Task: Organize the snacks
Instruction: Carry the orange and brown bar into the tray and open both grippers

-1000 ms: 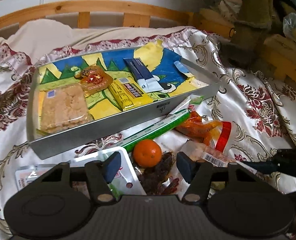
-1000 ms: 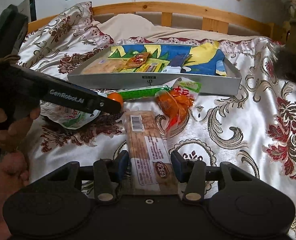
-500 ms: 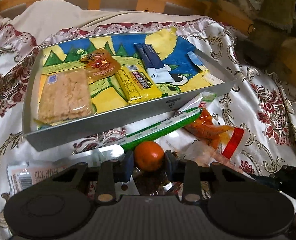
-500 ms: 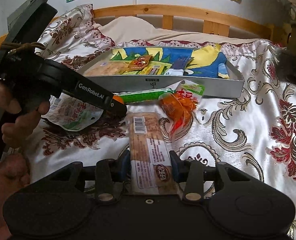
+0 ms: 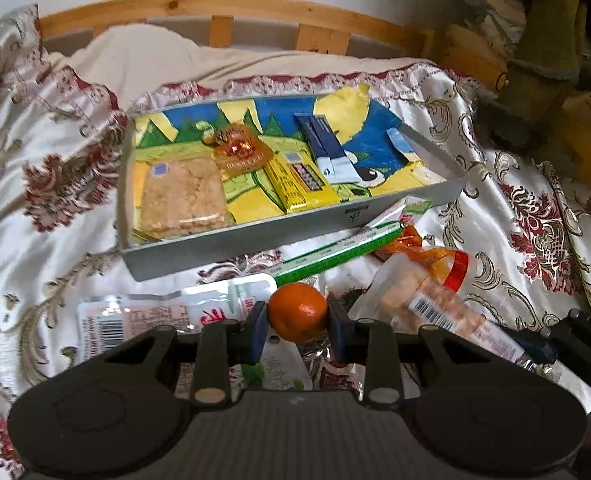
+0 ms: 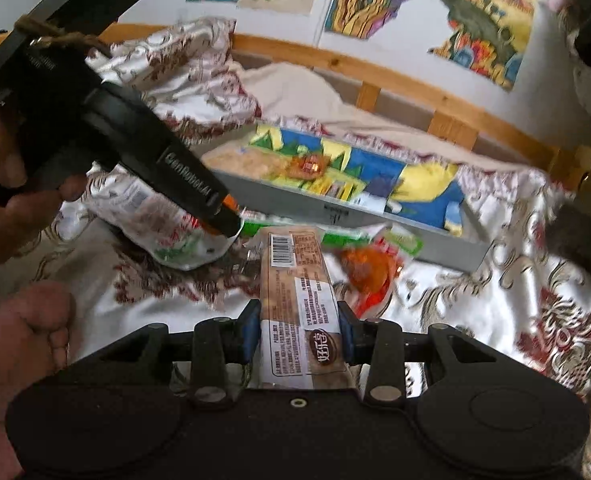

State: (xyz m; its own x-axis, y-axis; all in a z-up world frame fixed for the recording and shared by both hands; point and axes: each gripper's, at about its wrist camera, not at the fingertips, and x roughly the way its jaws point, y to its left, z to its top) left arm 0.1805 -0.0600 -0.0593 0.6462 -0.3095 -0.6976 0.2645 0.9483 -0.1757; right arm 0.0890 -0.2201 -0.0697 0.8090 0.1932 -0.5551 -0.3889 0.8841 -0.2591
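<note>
The left gripper (image 5: 297,322) clamps a mandarin (image 5: 297,312). The right gripper (image 6: 300,336) pinches a long snack packet (image 6: 295,296) before the tray (image 5: 255,236).

Left gripper (image 5: 297,322): narrowed, jaws just been closing, blue pads (image 5: 257,326) pressed on either side of an orange (image 5: 297,312) right at the tips. Pointed forward and downward. Seen from the right tool, reaching in from its upper left, clasped around the handle by the left hand (image 6: 3,184), fingers curled underneath.

Right gripper (image 6: 299,332): likewise just been closing, pads tight against both long edges of a brown snack packet (image 6: 295,292) running straight out ahead between the fingers. Angled downward, rolled slightly. Bare foot (image 6: 23,344) low at its left.
</note>
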